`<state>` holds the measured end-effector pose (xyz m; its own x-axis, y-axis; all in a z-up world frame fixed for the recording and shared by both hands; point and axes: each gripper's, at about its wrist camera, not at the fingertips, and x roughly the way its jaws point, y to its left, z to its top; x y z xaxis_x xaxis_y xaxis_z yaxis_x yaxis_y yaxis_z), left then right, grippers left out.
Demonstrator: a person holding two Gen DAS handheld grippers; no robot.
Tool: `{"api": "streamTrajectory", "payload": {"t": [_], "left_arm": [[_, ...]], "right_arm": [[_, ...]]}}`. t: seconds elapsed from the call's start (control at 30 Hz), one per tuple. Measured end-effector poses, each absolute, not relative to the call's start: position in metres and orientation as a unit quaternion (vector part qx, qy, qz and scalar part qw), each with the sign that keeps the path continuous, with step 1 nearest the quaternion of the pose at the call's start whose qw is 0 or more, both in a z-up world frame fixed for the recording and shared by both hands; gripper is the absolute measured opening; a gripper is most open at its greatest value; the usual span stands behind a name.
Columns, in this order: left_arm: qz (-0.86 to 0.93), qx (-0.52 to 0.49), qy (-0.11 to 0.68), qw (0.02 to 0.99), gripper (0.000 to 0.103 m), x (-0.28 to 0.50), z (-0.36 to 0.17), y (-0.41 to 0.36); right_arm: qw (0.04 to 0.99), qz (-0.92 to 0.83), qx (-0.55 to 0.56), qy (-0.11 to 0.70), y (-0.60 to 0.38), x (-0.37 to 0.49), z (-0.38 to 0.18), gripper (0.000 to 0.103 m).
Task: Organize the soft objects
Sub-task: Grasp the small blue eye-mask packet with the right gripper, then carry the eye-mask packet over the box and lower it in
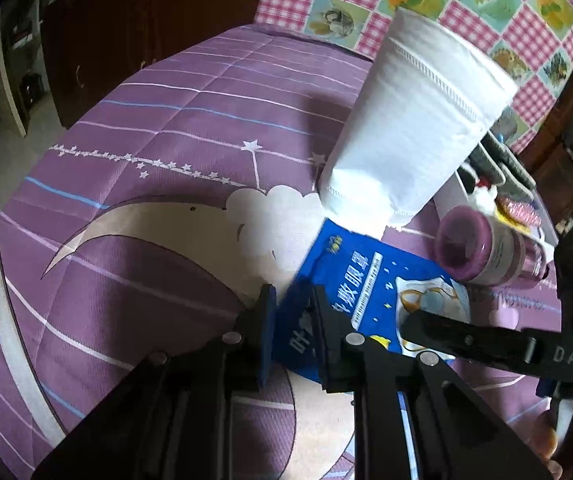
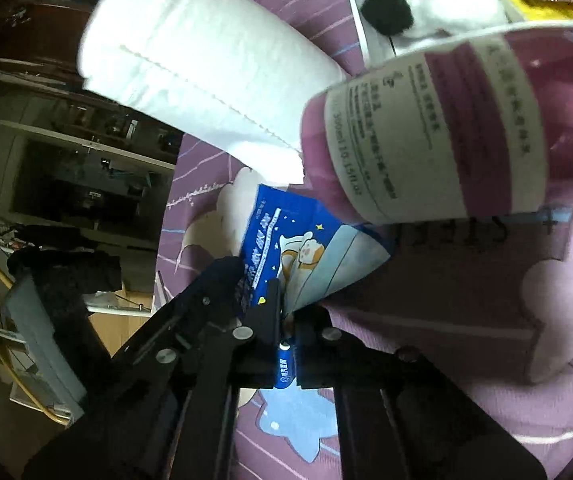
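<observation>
Left wrist view: left gripper (image 1: 292,300) pinches blue packet (image 1: 370,280) on purple quilt (image 1: 146,128)
Right wrist view: right gripper (image 2: 286,304) clamped on same packet's opposite edge

Blue eye-mask packet (image 1: 370,284) lifted off purple quilt (image 1: 146,128), bent, white roll (image 1: 414,120) beside.

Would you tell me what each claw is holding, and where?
Both hold the blue packet: left claw on one edge, right claw on another.
</observation>
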<state>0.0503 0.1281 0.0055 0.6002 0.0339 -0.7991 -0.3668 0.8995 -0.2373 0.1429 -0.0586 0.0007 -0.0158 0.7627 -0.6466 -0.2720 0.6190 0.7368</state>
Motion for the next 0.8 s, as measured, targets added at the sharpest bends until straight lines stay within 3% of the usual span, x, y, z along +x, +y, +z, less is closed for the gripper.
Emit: {"api": "streamTrajectory", "payload": {"t": [0.13, 0.23, 0.27, 0.37, 0.6, 0.8], "left_arm": [[0.111, -0.203, 0.391, 0.891, 0.023, 0.041, 0.019, 0.130], [0.114, -0.194, 0.362, 0.905, 0.049, 0.034, 0.030, 0.125], [0.113, -0.188, 0.355, 0.909, 0.053, 0.032, 0.033, 0.122], [0.107, -0.162, 0.328, 0.924, 0.054, 0.025, 0.044, 0.107], [0.007, -0.121, 0.293, 0.949, 0.078, 0.015, 0.059, 0.055], [-0.028, -0.111, 0.271, 0.956, 0.081, 0.014, 0.067, 0.022]], "right_arm": [[0.685, 0.404, 0.201, 0.572, -0.077, 0.136, 0.024, 0.005], [0.700, 0.418, 0.193, 0.546, -0.091, 0.132, 0.041, 0.004], [0.706, 0.419, 0.195, 0.537, -0.099, 0.132, 0.046, 0.004], [0.707, 0.427, 0.212, 0.522, -0.123, 0.131, 0.055, 0.004], [0.705, 0.450, 0.240, 0.492, -0.168, 0.125, 0.070, 0.004], [0.734, 0.441, 0.262, 0.446, -0.214, 0.128, 0.083, 0.004]]}}
